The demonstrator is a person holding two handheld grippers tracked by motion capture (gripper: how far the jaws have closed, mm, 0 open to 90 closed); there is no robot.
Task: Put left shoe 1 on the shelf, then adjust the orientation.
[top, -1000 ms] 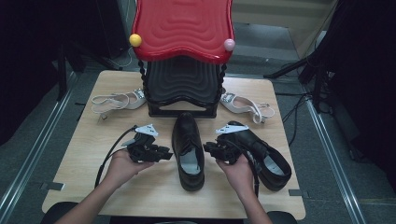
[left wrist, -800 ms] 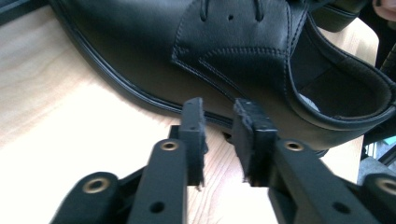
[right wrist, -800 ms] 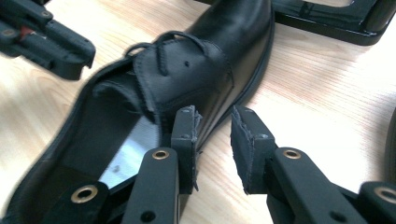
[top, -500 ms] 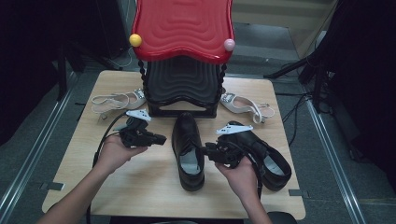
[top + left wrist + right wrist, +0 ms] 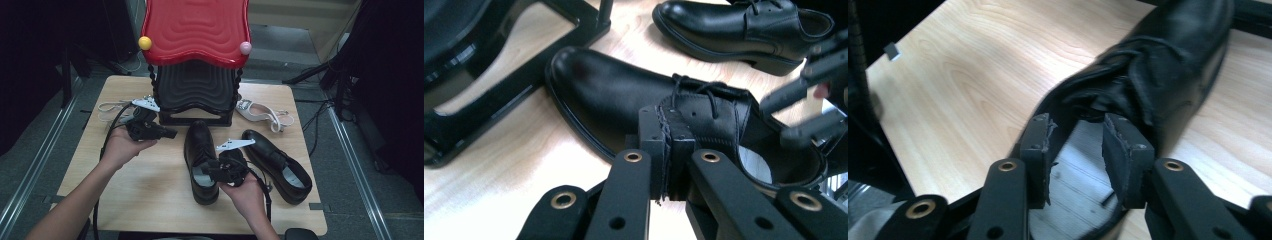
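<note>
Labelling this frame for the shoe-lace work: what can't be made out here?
- Left gripper view: whether its shut pads pinch a lace end or only frayed pad edging; the jaws cover it.
- Right gripper view: the middle shoe toe is cut off by the top edge; its laces are blurred.
- High view: the middle shoe's opening is hidden by the right gripper; the sandal is partly hidden by the left gripper.

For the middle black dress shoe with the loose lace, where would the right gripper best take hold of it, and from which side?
Probably the heel-end collar of the middle black shoe, approached from the near, heel side. The shoe lies upright with its toe toward the black stand and its opening facing up, so one finger could go inside and one outside the thin rim. The right gripper, open, hovers there.
</note>
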